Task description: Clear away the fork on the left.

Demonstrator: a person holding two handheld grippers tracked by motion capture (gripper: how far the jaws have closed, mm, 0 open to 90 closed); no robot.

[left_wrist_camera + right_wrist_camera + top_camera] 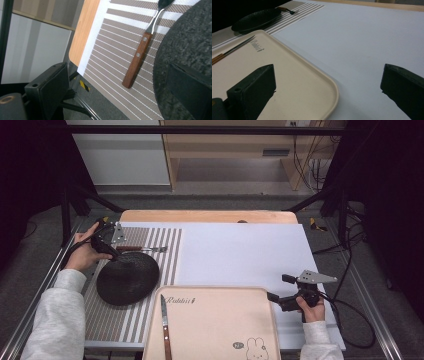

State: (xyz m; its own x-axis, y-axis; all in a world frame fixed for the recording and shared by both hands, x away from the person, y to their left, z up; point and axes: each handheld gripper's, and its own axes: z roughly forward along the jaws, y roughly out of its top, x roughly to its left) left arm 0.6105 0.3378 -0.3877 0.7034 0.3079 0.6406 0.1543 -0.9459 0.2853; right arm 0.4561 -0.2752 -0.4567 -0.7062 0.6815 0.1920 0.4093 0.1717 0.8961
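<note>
The left gripper (pixel 106 245), jaws open, straddles the fork (pixel 140 53), whose wooden handle points back toward them. The right gripper (pixel 280 290) is open too.

On my left, the placemat (pixel 150 265) lies on the desk (pixel 240 255). The plate (pixel 127 277) sits on it, with the fork (pixel 142 249) just behind the plate. The tray (pixel 220 325) lies at the near edge, right of the plate, and the knife (pixel 164 327) rests in the tray's left part.
</note>
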